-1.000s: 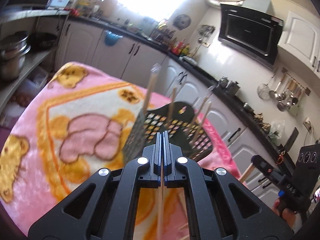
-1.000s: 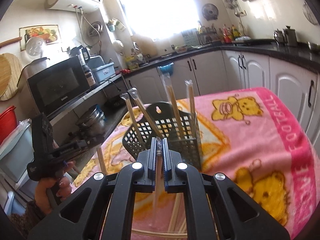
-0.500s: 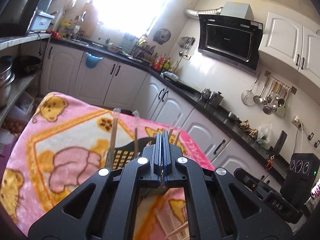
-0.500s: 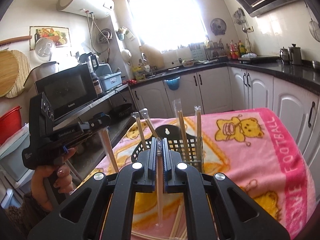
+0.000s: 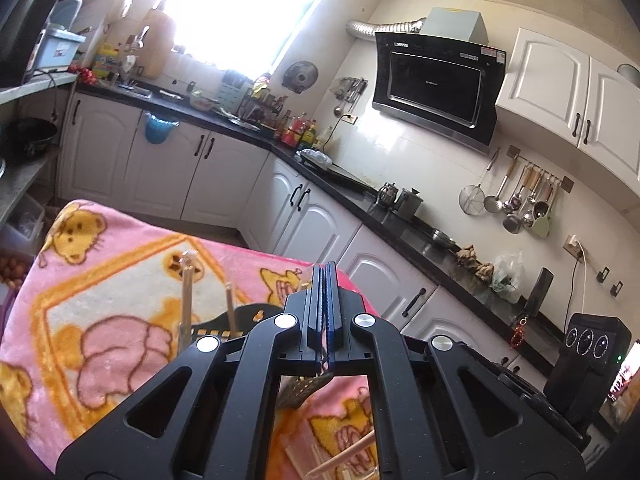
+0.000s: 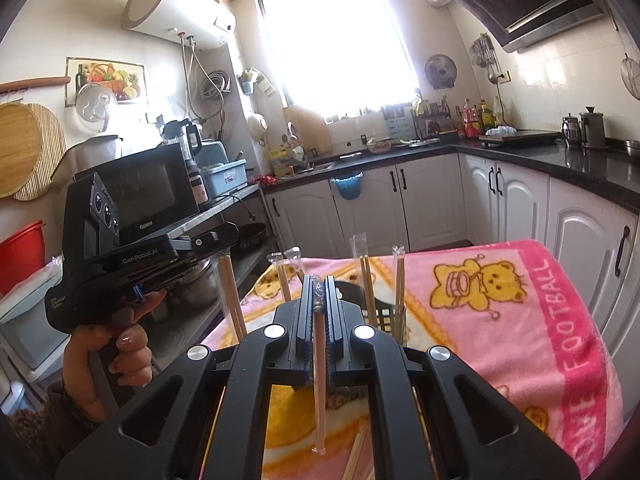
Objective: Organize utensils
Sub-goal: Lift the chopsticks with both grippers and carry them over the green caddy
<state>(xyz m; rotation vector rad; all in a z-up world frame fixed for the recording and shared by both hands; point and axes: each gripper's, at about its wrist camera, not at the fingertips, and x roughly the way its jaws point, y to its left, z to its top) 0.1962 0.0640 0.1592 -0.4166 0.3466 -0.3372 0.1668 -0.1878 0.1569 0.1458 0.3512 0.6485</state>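
The wrapped chopstick hangs upright, pinched in the right tool, with the black basket of standing chopsticks just ahead and below on the blanket-covered desk, while the left tool, pressed together on another chopstick, holds off to the left.

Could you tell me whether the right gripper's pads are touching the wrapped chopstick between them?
Touching. In the right wrist view, the right gripper is shut on the wrapped chopstick, its pads pressed against both sides, with no gap showing.
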